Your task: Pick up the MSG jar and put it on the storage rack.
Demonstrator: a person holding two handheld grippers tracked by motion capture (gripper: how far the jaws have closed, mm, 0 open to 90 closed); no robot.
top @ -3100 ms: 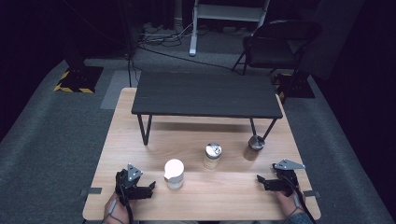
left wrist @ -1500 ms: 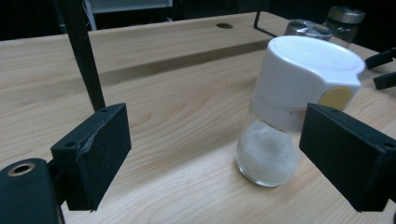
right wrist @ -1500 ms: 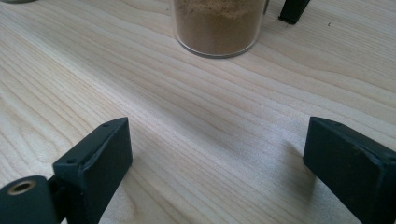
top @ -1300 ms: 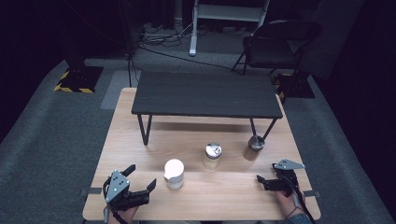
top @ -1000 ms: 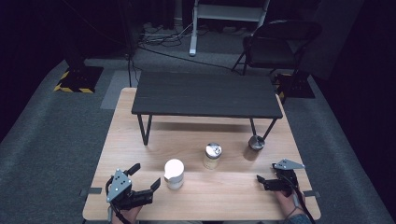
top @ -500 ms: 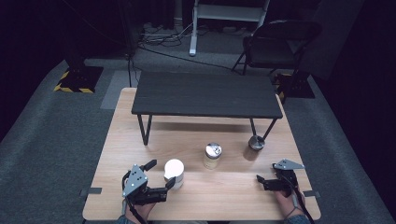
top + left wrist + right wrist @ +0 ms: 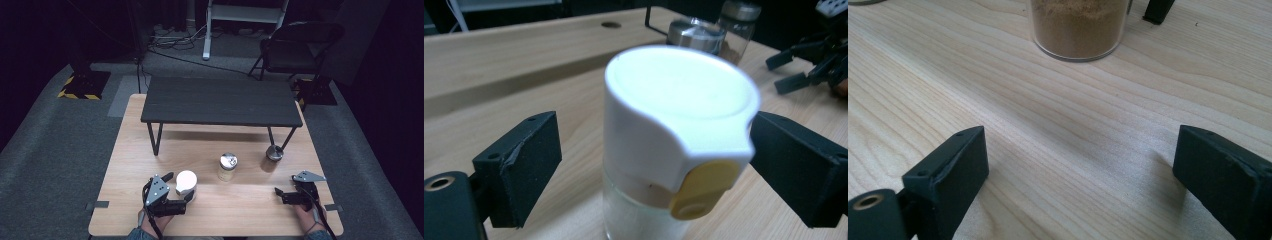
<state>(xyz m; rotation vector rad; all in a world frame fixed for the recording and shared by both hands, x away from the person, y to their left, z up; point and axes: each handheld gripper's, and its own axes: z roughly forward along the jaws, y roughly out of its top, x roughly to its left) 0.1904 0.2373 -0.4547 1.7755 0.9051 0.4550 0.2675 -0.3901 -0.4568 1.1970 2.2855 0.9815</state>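
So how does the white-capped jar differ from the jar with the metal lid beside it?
The white-capped jar has a broad white plastic cap with a yellow tab; the metal-lidded jar has a shiny silver lid. The white-capped jar stands between the open jaws of the left tool; the metal-lidded jar stands free. Both stand upright on the wooden table, with clear bodies.

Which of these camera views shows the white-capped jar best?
The left gripper view: the white-capped jar stands close up between the jaws, showing its yellow tab and clear body. The high view shows it small, beside the left gripper. In the right gripper view I can't identify it.
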